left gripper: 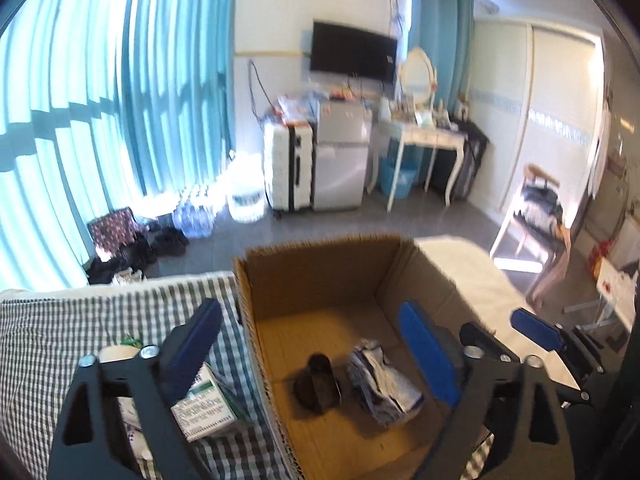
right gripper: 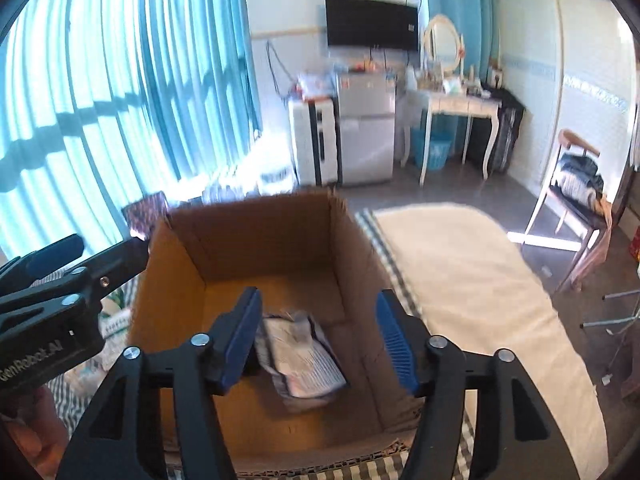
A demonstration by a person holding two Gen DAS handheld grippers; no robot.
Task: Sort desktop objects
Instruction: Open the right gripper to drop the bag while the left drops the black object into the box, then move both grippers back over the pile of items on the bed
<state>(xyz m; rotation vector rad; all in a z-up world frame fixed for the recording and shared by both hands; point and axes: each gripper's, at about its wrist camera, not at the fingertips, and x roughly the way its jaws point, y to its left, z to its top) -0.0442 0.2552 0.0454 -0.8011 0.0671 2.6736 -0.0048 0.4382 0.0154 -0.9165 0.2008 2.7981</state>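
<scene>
Both jaws stand apart and empty above the open cardboard box (left gripper: pixel 280 280): the left hand-held gripper (left gripper: pixel 316 344) wide, the right hand-held gripper (right gripper: pixel 320 336) narrower. A crumpled printed packet (right gripper: pixel 300 356) and a dark object (left gripper: pixel 318 384) lie on its floor. "GenRobot.AI" marks the left one.

Right gripper (right gripper: pixel 318 340) hovering over open cardboard box (right gripper: pixel 256 236), blue pads spread, nothing between them. Crumpled white wrapper (right gripper: pixel 304 360) lying on box floor below. Left gripper (right gripper: pixel 52 280) poking in from left edge. Box on checkered cloth (right gripper: pixel 384 256).
</scene>
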